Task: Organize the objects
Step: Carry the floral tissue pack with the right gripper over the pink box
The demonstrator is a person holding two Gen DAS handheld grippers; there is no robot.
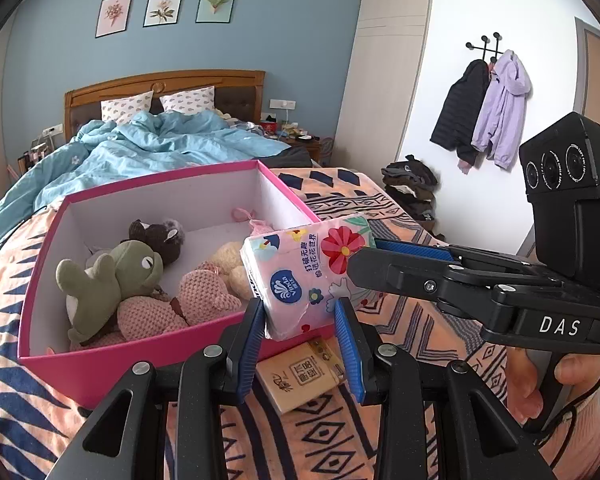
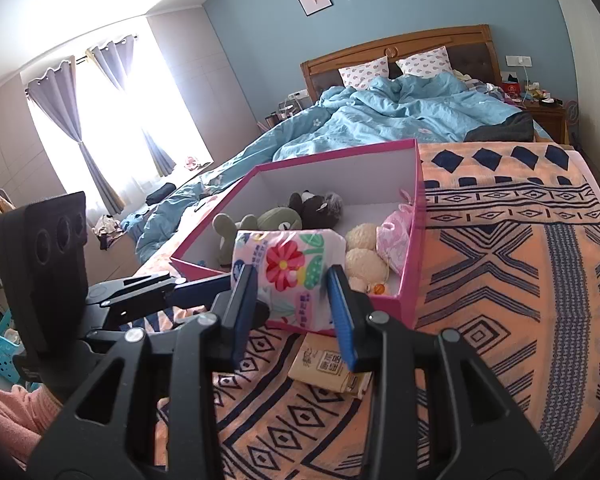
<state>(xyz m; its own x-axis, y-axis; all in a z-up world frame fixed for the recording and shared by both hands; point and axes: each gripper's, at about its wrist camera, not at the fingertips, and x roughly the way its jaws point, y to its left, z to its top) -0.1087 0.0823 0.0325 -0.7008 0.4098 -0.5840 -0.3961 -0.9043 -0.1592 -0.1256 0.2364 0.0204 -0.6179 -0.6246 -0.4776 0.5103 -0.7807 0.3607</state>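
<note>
A pink floral tissue pack (image 1: 308,272) (image 2: 288,256) hangs over the near wall of the pink box (image 1: 160,184) (image 2: 332,154). My left gripper (image 1: 299,312) is shut on its near end, blue pads pressing both sides. From the right, my right gripper (image 1: 364,258) (image 2: 291,280) is shut on the pack's other end. In the right wrist view the left gripper (image 2: 198,284) comes in from the left. Inside the box lie a green plush (image 1: 112,280), a brown plush (image 1: 160,236), a pink knitted plush (image 1: 204,292) and a cream plush (image 2: 364,256).
A brown tissue pack (image 1: 300,372) (image 2: 328,368) lies on the orange patterned blanket (image 2: 500,280) just in front of the box. A rumpled blue duvet (image 1: 160,144) covers the bed beyond. A hand (image 1: 540,376) holds the right gripper's handle.
</note>
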